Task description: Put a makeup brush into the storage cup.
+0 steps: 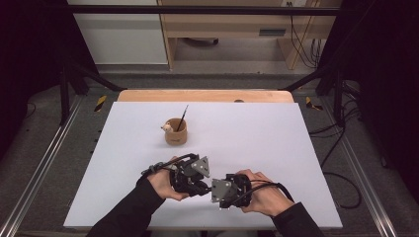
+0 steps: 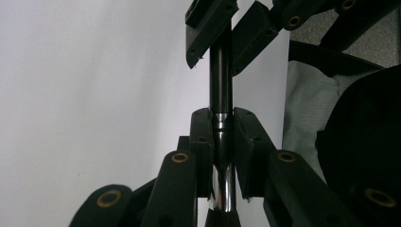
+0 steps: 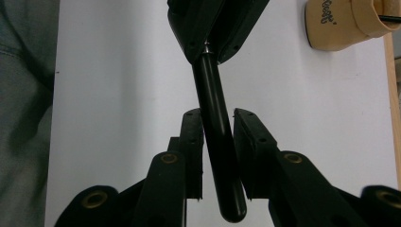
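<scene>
A black brush with a silver metal collar point(image 2: 221, 80) is held level just above the white sheet, between my two grippers. My left gripper point(image 2: 221, 118) is shut on the silver collar, its pads point(image 2: 203, 137) pressing both sides. My right gripper point(image 3: 218, 116) faces it and is shut on the plain black handle point(image 3: 210, 85) near its rounded end. In the high view both grippers, left point(image 1: 200, 185) and right point(image 1: 213, 190), meet tip to tip near the table's front edge, each in a hand.
A tan cup point(image 1: 176, 132) with a thin dark brush point(image 1: 183, 116) standing in it sits at mid table, beyond the hands. The white sheet point(image 1: 257, 133) covers the table; a wooden edge point(image 1: 205, 95) shows at the back. Cables lie on the floor at right.
</scene>
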`<state>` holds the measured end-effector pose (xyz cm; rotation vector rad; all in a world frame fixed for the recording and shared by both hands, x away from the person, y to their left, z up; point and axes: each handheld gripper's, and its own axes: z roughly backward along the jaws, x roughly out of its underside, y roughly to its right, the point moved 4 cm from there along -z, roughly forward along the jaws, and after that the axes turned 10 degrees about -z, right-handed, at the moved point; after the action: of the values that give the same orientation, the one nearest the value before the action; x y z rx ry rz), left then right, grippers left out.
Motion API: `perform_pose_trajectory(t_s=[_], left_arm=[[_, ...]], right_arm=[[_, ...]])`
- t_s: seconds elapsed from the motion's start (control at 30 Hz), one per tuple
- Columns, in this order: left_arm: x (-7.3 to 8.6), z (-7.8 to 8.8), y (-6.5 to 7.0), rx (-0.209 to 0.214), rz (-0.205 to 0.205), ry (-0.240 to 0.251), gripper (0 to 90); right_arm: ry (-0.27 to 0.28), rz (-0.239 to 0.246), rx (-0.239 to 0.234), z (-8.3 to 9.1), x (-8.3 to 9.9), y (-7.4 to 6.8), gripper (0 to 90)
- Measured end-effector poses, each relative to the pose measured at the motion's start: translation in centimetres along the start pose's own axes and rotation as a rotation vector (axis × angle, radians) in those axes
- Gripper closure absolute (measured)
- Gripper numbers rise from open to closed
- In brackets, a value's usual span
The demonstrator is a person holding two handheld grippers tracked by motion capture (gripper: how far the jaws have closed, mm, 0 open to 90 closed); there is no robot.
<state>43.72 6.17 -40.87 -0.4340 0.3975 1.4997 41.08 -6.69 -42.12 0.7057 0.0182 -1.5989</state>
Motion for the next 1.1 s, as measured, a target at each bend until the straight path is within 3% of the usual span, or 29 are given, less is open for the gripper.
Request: perform_pose_trajectory(t_s=[0.5,0.7,0.87,0.93,1.1], left_arm=[[0.1,0.0,-0.1,0.002,-0.005,0.009,76.9],[0.3,0.2,-0.3,-0.012,0.005,0.017,74.6],[0.6,0.6,-0.7,-0.053,0.022,0.043,62.5],[0.8,0.8,-0.8,-0.071,0.033,0.054,57.2],[1.3,1.5,-1.2,-0.131,0.051,0.096,42.6]], right_arm=[[-0.011,0.039,-0.015,-0.1,0.1,-0.3,78.7],[-0.007,0.023,-0.026,-0.1,0.1,-0.3,79.5],[-0.011,-0.007,-0.033,-0.2,0.3,-0.1,79.5],[-0.017,-0.04,-0.034,-0.2,0.5,-0.1,79.5],[-0.022,-0.054,-0.032,-0.3,0.9,0.4,79.5]])
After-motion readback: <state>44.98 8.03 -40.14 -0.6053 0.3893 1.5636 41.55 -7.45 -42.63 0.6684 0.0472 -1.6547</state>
